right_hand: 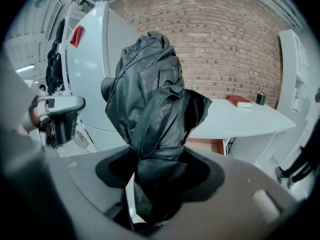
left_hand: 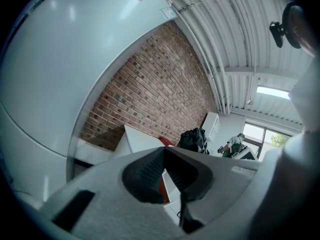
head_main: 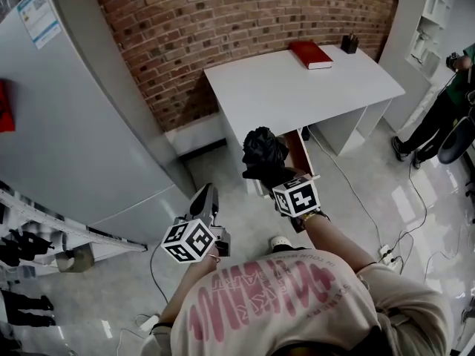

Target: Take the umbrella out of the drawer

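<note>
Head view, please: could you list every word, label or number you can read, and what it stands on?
None can be read.
Sticker on the grey cabinet: too small.
Pink print on the person's shirt: upside down, blurred.
Red book: no lettering visible.

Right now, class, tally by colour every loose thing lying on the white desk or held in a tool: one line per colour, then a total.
Black: 2 (the umbrella in the right tool, a small dark pot on the desk)
Red: 1 (the book on the desk)
Total: 3
</note>
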Tool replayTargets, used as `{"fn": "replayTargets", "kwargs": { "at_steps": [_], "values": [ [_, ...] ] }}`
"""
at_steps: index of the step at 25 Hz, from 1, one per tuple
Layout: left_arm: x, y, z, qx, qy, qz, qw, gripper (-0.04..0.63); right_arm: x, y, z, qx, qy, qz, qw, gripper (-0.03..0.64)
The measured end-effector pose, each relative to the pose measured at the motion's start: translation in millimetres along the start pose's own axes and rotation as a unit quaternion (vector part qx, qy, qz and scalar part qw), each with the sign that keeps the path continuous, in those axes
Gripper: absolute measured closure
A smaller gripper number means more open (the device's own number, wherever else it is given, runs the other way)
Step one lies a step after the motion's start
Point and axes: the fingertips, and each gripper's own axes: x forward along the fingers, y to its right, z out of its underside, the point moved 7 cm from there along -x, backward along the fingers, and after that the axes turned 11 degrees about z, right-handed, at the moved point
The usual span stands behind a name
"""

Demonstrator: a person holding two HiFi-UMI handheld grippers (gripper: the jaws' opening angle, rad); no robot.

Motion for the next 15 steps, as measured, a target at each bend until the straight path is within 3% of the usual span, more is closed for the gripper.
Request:
{"fn": "replayTargets", "kwargs": {
  "at_steps": [6,15],
  "values": [
    [3.8,2.1,-6.0,0.006,0.007,0.006,0.9999,0.591,-10.8,-2.6,-21.0,-0.007,0.037,-0.001,0.999,0.342],
    [17.7,1.8,-6.9,0.022,0.020,-0.005,0.9995,0.592,-18.6,4.7,-41.7,0.020,0.085,-0.041,0.995,0.341]
  ]
}}
